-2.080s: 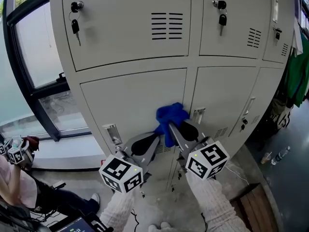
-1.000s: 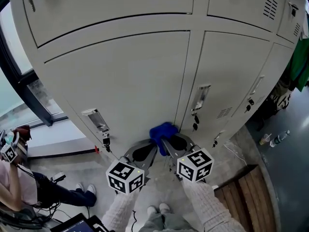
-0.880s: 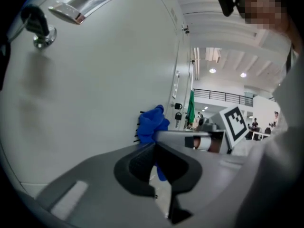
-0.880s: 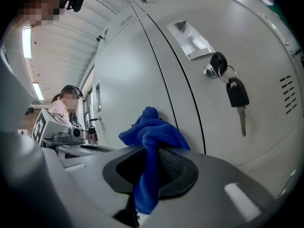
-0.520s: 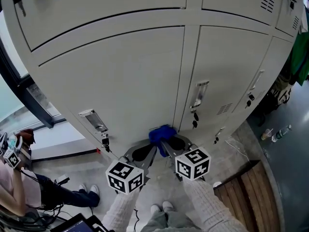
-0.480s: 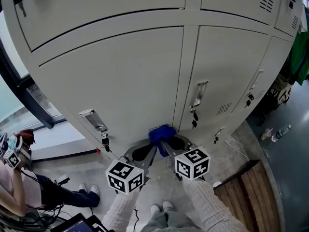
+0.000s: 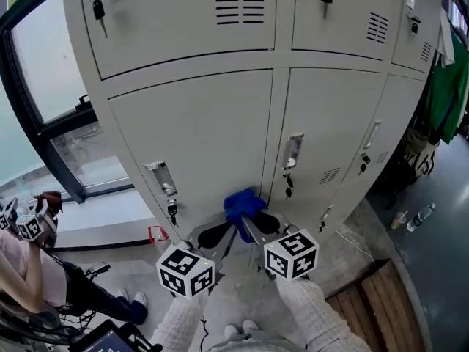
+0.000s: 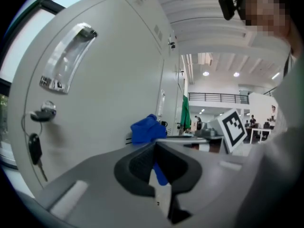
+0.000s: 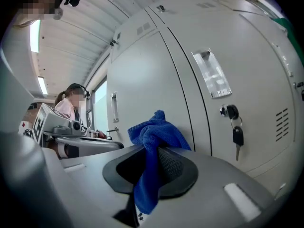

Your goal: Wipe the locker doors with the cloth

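Observation:
A blue cloth [image 7: 240, 202] is pressed low against the grey lockers, on the post between the lower left door [image 7: 205, 134] and the lower middle door [image 7: 330, 123]. My right gripper [image 7: 246, 215] is shut on the cloth, which bunches above the jaws and hangs down between them [image 9: 153, 136]. My left gripper [image 7: 230, 228] sits close beside it on the left, shut, with its tips near the foot of the left door. In the left gripper view the cloth [image 8: 146, 129] shows just beyond that gripper [image 8: 156, 147], by the door with its handle and key [image 8: 35, 141].
Each lower door has a recessed handle with a hanging key [image 7: 168, 191] [image 7: 291, 156]. A window [image 7: 51, 86] is at the left, and a seated person [image 7: 29, 270] is below it. Green clothing [image 7: 448, 86] hangs at the right. Bottles [image 7: 416, 217] and a wooden step [image 7: 377, 299] are on the floor.
The cloth and both grippers slid from mid-height on the lower doors down to their foot. In the last half second the view tilted up, and the grippers barely shifted.

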Tool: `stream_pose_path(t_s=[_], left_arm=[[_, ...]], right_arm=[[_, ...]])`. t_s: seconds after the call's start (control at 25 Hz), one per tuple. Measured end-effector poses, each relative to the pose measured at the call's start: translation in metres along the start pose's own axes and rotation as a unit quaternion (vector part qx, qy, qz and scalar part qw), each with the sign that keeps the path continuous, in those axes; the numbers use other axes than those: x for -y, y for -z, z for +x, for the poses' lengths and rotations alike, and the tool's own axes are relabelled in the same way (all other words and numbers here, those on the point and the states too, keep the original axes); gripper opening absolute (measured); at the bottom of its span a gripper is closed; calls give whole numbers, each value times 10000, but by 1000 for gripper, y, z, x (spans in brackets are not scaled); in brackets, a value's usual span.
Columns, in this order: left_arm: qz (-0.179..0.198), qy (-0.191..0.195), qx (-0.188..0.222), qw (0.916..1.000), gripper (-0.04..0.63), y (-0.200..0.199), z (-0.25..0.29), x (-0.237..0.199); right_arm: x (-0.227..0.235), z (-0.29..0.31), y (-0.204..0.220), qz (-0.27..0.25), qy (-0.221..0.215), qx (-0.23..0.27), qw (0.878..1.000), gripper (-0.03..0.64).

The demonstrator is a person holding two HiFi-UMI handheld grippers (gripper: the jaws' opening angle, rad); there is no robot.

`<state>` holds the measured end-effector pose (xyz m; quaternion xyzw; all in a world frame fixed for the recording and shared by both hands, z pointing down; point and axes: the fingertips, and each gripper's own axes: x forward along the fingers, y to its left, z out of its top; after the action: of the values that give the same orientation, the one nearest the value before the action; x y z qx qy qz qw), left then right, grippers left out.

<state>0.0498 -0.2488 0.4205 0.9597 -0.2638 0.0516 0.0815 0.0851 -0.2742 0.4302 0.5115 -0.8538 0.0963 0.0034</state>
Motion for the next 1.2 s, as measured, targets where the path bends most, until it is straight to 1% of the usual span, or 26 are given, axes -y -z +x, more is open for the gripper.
stream_pose_path(t_s=[0.08, 0.24, 0.36, 0.48, 0.64, 0.92, 1.12, 1.2], left_arm=[[101, -43, 122, 9999, 8, -13, -11, 3], [79, -153, 415, 9990, 8, -30, -39, 8], [91, -174, 571, 9982, 8, -38, -55, 13], [6, -230, 692, 9973, 7, -37, -68, 17], [-3, -326, 660, 9973, 8, -31, -75, 17], [-65, -258, 617, 9977, 8, -25, -72, 23], [-214, -124, 681, 9974, 8, -28, -67, 31], [-250, -138, 715, 9970, 8, -30, -69, 31]], right_arm=[[-14, -7, -18, -85, -125, 189, 9997, 58], [-41, -24, -39, -225, -333, 442, 9982, 58], [-53, -32, -43, -143, -451, 572, 9972, 58], [-62, -36, -37, -48, -517, 636, 9966, 58], [-72, -40, -31, -23, -594, 639, 9962, 58], [-73, -47, -30, -46, -555, 662, 9962, 58], [-73, -55, -26, -37, -578, 585, 9966, 57], [-70, -59, -25, -36, -541, 568, 9969, 57]])
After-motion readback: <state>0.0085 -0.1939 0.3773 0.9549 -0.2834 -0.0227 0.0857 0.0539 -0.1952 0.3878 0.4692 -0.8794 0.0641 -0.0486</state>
